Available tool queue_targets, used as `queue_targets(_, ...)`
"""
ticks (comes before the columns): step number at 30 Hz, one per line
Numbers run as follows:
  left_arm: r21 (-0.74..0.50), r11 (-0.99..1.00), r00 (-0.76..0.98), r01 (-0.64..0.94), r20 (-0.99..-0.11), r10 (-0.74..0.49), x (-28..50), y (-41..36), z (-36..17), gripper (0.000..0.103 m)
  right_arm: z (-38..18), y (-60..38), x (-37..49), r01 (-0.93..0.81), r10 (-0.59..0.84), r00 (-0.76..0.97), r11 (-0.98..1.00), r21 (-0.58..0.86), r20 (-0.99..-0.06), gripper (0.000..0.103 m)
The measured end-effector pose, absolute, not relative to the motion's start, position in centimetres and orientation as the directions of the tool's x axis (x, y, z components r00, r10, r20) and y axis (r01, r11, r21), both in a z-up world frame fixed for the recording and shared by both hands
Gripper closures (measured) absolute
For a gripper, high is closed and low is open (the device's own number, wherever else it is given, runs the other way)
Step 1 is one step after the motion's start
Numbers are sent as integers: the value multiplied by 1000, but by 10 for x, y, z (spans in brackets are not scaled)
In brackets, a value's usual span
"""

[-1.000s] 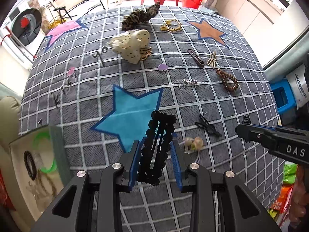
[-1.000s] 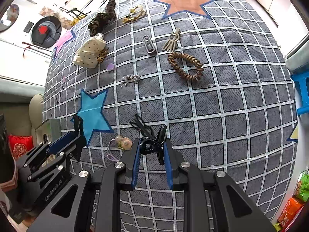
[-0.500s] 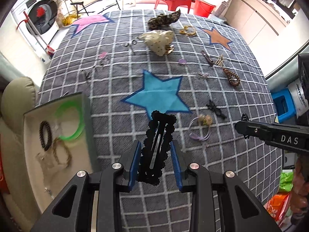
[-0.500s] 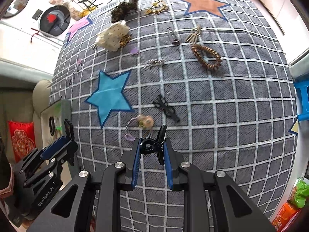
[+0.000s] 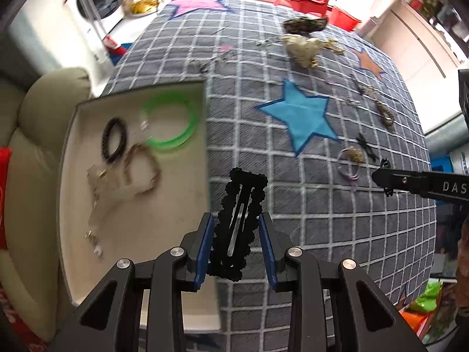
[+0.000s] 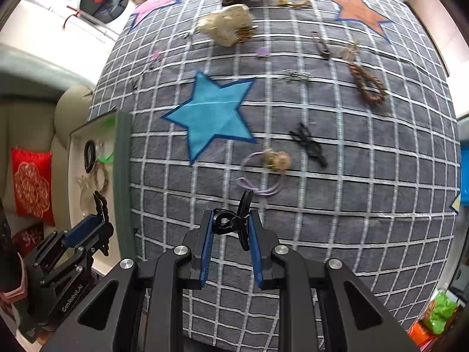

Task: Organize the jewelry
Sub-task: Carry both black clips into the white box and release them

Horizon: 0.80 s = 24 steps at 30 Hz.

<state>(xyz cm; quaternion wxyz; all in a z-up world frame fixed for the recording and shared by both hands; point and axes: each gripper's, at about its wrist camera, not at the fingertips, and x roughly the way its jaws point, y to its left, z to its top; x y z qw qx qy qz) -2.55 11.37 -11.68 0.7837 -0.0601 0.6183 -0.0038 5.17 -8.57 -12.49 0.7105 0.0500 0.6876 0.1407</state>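
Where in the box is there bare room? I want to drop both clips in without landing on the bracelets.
The box floor is bare along its near end and right wall. Its far half is crowded: green bangle, black bead bracelet, brown bracelet; a thin chain runs down the left side.

Bare grey checked cloth (image 6: 366, 205) lies open beneath and to the right of the right gripper (image 6: 230, 228). Just ahead of it lie a lilac hair tie with a beige charm (image 6: 266, 170) and a small black claw clip (image 6: 307, 145). The shallow beige tray (image 5: 176, 205) has free floor along its near right side; a green ring (image 5: 173, 123), black bead bracelet (image 5: 114, 139) and brown braided loop (image 5: 140, 170) crowd its far end.
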Motion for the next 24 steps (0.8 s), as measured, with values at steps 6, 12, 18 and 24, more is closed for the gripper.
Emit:
queue_targets(6, -100, 984, 241, -147, -968, -62, -41, 144, -119, 69, -123, -52, 50, -200, 266, -2, 944, 261, -964, 78)
queue_targets(12, -96, 970, 248, -223, -968, -39, -54, 177, -121, 69, -122, -14, 51, -273, 275, -19, 924, 270, -961, 78)
queue_targets(18, -88, 953, 239, -291, -971, -17, -62, 206, -132, 69, -121, 31, 60, -337, 302, -38, 893, 297, -952, 78)
queue_targets(24, -80, 938, 226, -338, -974, -2, -65, 224, -148, 69, -122, 81, 78, -404, 330, -37, 858, 317, -943, 78)
